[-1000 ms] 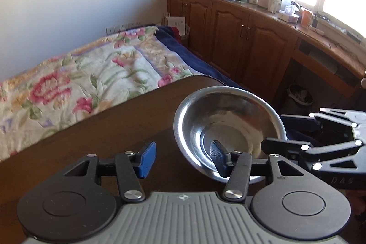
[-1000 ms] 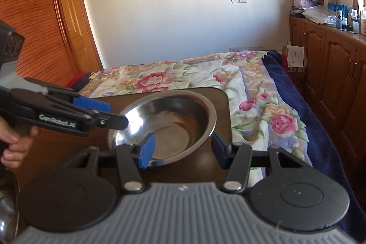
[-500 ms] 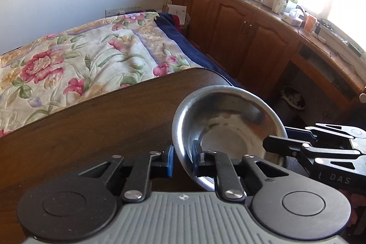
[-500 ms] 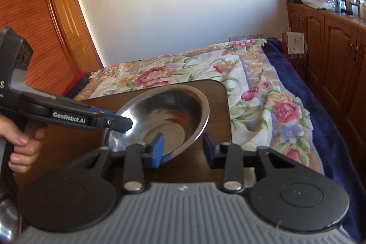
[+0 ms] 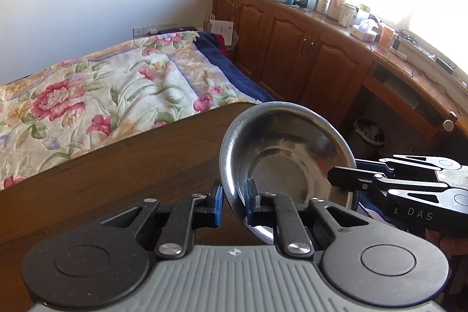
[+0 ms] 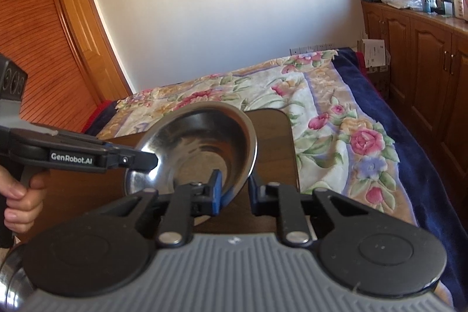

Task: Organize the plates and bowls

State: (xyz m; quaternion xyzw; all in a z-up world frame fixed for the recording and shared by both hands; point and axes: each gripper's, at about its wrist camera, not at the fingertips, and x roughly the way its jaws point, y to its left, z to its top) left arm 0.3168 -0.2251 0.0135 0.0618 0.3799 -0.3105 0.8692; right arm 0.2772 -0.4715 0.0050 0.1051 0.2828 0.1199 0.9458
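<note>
A shiny steel bowl [image 5: 286, 154] is held tilted above the dark wooden table [image 5: 117, 189]. My left gripper [image 5: 234, 202] is shut on the bowl's near rim. In the right wrist view the same bowl [image 6: 201, 148] is clamped at its rim by my right gripper [image 6: 235, 192], which is also shut on it. Each gripper shows in the other's view: the right one [image 5: 345, 180] at the bowl's right rim, the left one [image 6: 146, 160] at its left rim.
A bed with a floral quilt [image 5: 102, 95] lies beyond the table's far edge. Wooden cabinets [image 5: 307, 54] with a cluttered top run along the right wall under a bright window. A wooden door [image 6: 44, 48] stands at the left. Another steel vessel's rim [image 6: 11, 282] shows at the lower left.
Both grippers have closed onto the bowl's rim from opposite sides. The bowl has risen off the table and tilted.
</note>
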